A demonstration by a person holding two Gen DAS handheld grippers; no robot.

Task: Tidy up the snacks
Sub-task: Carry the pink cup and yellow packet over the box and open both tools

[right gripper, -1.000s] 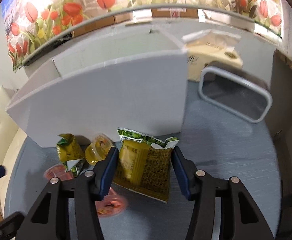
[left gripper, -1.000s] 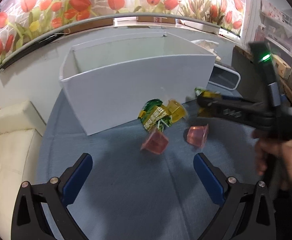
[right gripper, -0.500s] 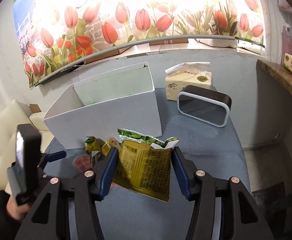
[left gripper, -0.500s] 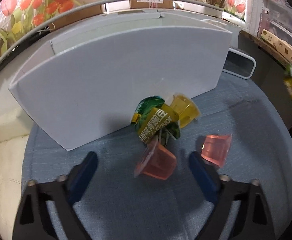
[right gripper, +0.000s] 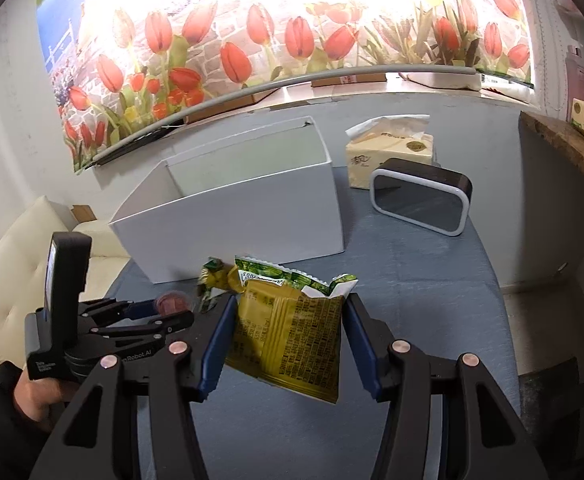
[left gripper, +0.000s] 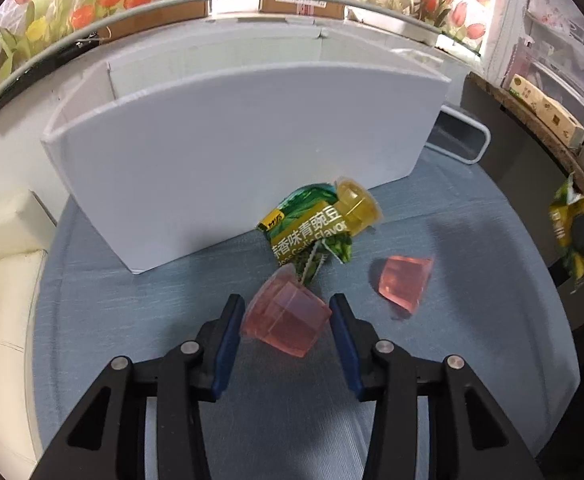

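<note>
Your left gripper is clamped on a pink jelly cup lying on its side on the blue worktop, blue pads pressed to both sides of it. A second pink jelly cup lies tipped over just to its right, apart from it. Behind the held cup a green pea snack packet lies against the front wall of the white box, with a yellow jelly cup touching the packet's upper right corner. Your right gripper is clamped on a yellow-green snack bag, held above the worktop with its torn top edge upward; in the left wrist view that bag shows at the far right edge. The white box is open-topped and nothing shows inside from the right wrist view. To the right of the box sit a tissue pack and, in front of it, a black device with a white rim. A hand in a dark sleeve grips the left gripper's handle at lower left.
</note>
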